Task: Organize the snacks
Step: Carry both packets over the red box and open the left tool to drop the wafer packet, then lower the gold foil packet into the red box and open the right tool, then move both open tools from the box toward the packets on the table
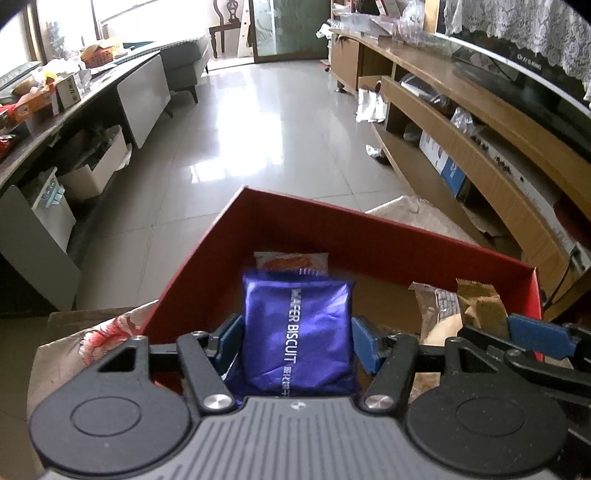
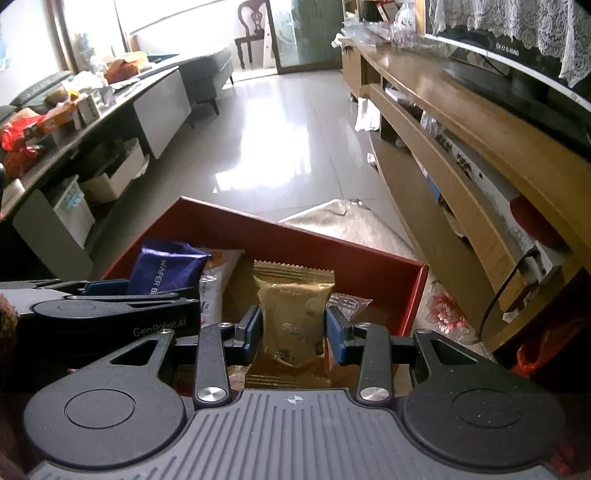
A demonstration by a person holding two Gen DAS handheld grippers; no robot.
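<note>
— How many snack packets do you count?

— Four: one purple wafer biscuit packet, one gold packet, one white-and-orange packet, one clear packet.

— Boxes?

— One red box.

— And your claws?

— Two: my left gripper and my right gripper.

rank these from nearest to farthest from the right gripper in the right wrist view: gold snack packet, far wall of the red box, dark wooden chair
1. gold snack packet: right between the fingers of the right gripper, over the box.
2. Far wall of the red box: just beyond the packet, running across the middle of the view.
3. dark wooden chair: far across the tiled floor, at the top by the glass door.
</note>
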